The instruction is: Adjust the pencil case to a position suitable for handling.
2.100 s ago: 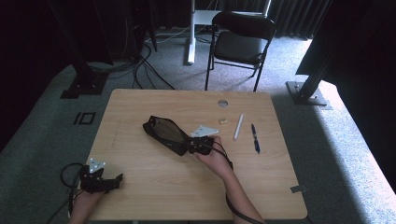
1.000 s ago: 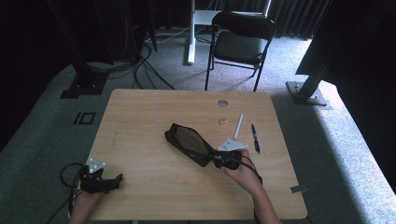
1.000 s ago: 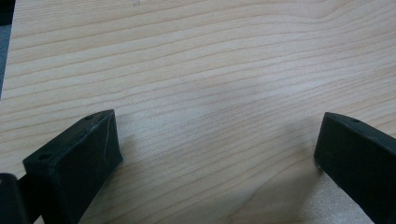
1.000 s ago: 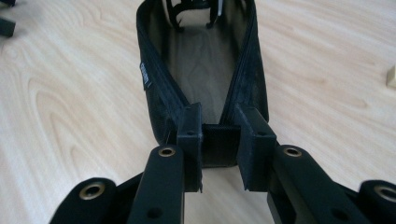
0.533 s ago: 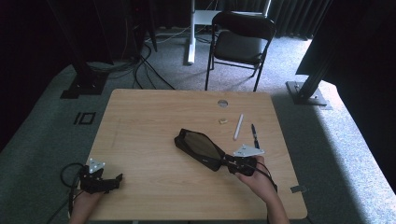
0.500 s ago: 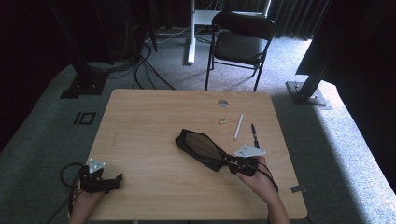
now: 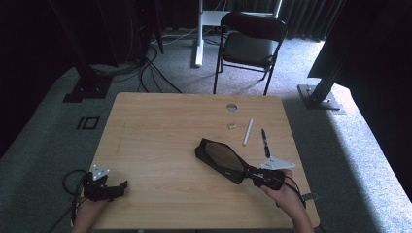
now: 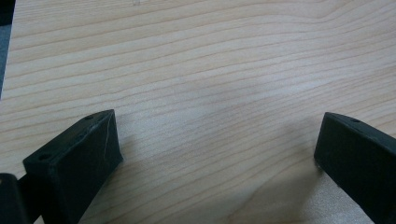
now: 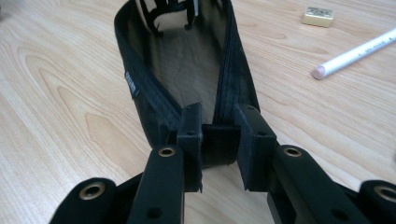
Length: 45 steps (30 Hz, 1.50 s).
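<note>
- The right gripper (image 9: 219, 154) pinches the end of a black pouch (image 7: 221, 158).
- The left gripper (image 7: 108, 187) is wide open over the bare table (image 7: 160, 131), holding nothing.

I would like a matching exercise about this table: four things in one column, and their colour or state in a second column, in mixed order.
Things:
1. pouch
2. marker
3. left gripper
4. eraser

States:
a. white, lying beside the dark pen
b. open, over bare wood
c. small, beige, near the table's far edge
d. black mesh, one end clamped in the right gripper

Pairs: 1-d, 2-a, 3-b, 4-c
</note>
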Motion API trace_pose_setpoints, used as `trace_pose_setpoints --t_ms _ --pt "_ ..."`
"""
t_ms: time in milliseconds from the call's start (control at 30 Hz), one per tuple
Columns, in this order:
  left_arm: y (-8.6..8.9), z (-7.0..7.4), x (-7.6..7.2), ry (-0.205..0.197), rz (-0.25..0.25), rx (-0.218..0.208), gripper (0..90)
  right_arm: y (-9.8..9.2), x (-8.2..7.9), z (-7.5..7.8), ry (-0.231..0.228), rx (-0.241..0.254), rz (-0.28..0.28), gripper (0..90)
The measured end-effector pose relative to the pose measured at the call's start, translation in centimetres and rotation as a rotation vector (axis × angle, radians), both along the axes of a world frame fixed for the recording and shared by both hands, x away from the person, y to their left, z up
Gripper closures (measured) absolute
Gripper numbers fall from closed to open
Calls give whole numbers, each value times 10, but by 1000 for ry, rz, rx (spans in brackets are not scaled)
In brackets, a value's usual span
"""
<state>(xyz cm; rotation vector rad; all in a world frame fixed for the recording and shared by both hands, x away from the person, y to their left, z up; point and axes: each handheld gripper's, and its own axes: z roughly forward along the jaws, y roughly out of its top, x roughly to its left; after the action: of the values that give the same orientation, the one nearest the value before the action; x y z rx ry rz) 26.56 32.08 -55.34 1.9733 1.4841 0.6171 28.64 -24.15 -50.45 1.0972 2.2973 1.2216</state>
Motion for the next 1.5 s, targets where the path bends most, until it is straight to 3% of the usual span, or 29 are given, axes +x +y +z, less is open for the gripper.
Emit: trace_pose_setpoints --t_ms 300,633,700,1000,1033,1100,1500 --pt "0 0 0 0 0 0 6 -19 -9 0 10 -12 -12 731" --pt "0 0 0 0 0 0 6 -38 -19 -1 19 9 -29 730" --pt "0 0 0 0 0 0 6 -41 -21 -1 42 31 -21 700" --pt "0 0 0 0 0 0 6 -41 -18 -4 25 63 -42 593" --pt "0 0 0 0 0 0 6 -42 -16 -3 15 98 -47 569" --pt "0 0 0 0 0 0 6 -43 -15 -2 5 115 -55 536" --pt "0 0 0 0 0 0 6 -40 -7 4 -32 133 -81 468"
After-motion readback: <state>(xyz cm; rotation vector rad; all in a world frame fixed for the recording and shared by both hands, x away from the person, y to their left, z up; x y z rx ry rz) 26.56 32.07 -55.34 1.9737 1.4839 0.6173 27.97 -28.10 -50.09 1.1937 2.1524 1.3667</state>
